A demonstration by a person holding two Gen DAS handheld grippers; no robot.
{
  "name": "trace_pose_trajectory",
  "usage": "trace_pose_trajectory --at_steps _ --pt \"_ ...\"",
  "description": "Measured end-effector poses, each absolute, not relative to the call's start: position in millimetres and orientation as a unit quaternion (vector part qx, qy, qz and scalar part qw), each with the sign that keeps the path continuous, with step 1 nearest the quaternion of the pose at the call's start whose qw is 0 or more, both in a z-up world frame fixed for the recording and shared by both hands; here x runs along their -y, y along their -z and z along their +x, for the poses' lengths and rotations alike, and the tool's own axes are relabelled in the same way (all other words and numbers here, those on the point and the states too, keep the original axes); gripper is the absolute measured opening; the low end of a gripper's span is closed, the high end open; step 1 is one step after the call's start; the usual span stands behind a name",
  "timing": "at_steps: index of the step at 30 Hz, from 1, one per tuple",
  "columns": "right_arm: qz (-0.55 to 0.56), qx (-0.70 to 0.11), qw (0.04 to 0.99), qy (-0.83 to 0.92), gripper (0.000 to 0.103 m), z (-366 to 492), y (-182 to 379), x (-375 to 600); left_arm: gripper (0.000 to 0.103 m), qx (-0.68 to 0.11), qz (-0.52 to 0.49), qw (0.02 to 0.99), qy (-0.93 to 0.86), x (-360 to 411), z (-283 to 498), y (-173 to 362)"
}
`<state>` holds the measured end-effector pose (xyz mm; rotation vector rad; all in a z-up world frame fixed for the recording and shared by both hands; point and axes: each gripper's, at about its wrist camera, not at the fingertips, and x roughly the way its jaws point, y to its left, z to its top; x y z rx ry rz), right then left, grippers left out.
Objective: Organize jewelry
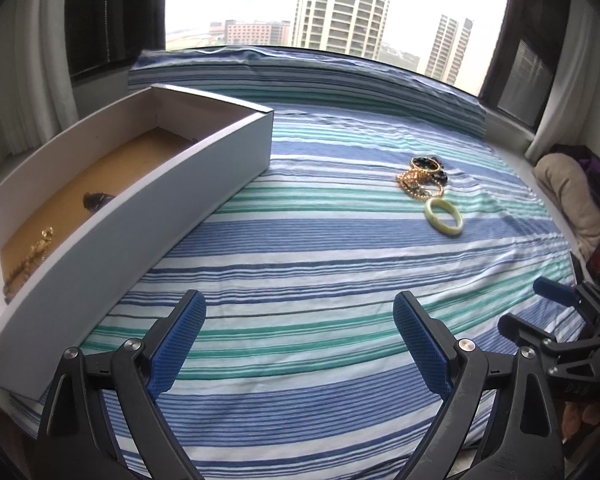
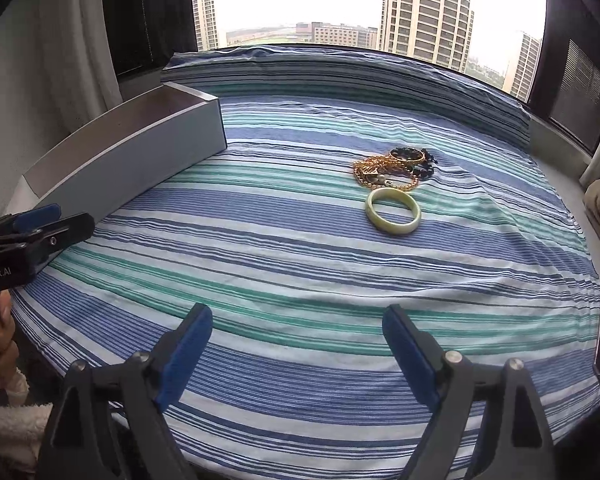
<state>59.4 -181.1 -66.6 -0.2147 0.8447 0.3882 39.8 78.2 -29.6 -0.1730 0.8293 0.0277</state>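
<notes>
Tongs, left (image 1: 299,340) and right (image 2: 297,344), gape wide, holding nothing.

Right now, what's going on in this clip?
A person is sorting jewelry on a striped bedsheet with two handheld grippers. Both the left gripper and the right gripper are open and empty, above the sheet. A pale green bangle lies on the sheet just in front of a tangle of gold chains and dark pieces. The long white box on the left already holds a gold chain and a dark piece.
</notes>
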Motion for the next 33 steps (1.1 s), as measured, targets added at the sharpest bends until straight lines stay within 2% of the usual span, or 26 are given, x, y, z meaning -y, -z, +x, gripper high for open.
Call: trace_pose_trajectory --at_steps 11,25,33 --pt "-0.088 -0.425 0.881 -0.187 0.088 70 76 187 0.095 -0.422 -0.078 0.902 0.054 -60 43 29" --pt "-0.082 -0.438 0.879 -0.168 0.089 53 82 205 0.096 -0.432 -0.118 0.894 0.03 -76 37 40" --pt "-0.074 -0.45 0.874 -0.17 0.089 48 89 202 0.097 -0.443 -0.097 0.891 0.009 -78 32 40"
